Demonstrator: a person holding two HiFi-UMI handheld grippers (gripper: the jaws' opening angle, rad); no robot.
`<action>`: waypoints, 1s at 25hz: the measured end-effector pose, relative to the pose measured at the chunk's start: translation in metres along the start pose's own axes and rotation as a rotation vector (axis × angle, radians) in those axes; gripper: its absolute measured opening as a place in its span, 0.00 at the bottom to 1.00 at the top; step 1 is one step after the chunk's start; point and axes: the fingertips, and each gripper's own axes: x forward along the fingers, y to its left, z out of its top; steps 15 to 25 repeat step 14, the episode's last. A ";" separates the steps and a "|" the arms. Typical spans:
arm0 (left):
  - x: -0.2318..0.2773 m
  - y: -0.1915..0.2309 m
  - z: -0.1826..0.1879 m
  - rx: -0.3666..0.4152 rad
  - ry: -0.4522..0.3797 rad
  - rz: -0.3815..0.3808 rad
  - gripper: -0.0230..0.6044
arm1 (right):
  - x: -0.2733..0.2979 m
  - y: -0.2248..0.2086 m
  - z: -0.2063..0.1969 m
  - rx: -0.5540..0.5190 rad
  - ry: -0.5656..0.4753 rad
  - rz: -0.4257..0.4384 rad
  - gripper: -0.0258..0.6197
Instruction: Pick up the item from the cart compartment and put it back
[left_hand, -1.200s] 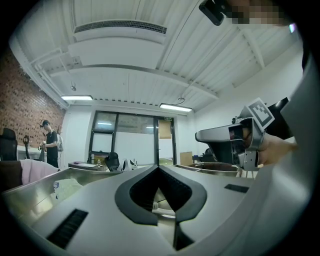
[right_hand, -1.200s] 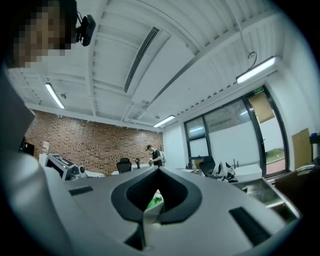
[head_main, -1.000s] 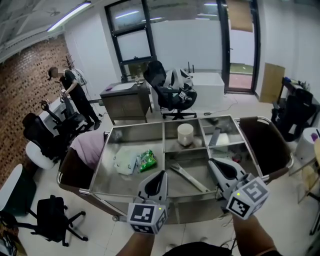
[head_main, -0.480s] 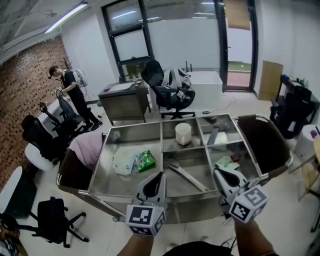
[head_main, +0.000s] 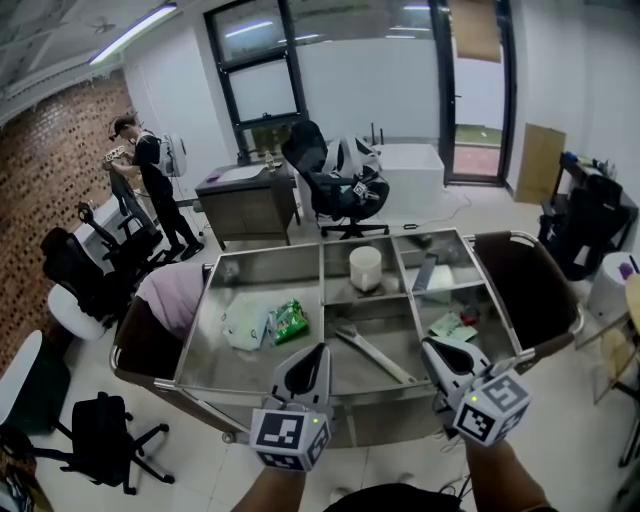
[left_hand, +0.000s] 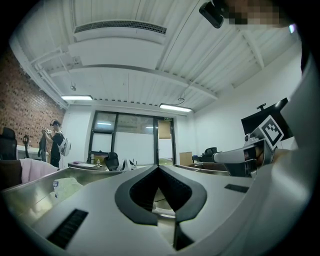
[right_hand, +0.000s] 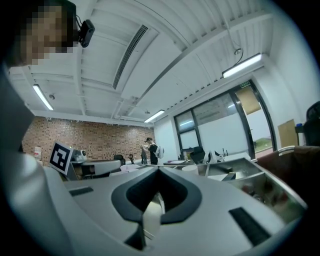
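Both my jaws are pressed together, empty: left gripper (head_main: 318, 350) and right gripper (head_main: 430, 347) hover at the cart's (head_main: 225, 365) near edge. The small packet (head_main: 452, 325) lies in the right front compartment, unlifted; already returned or untouched, I cannot tell.

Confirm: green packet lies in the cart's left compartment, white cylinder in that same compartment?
Not quite. Head view: the white cylinder stands in the middle rear compartment, beyond a divider. The green packet does lie in the left compartment of the cart.
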 end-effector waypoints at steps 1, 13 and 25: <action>0.000 0.000 -0.001 0.000 -0.001 -0.002 0.04 | 0.000 0.000 0.000 -0.002 0.001 0.000 0.07; 0.002 -0.005 0.000 0.002 -0.004 -0.011 0.04 | -0.003 -0.002 0.001 -0.014 0.009 -0.002 0.07; 0.002 -0.006 0.000 0.002 -0.005 -0.011 0.04 | -0.004 -0.002 0.001 -0.013 0.009 -0.002 0.07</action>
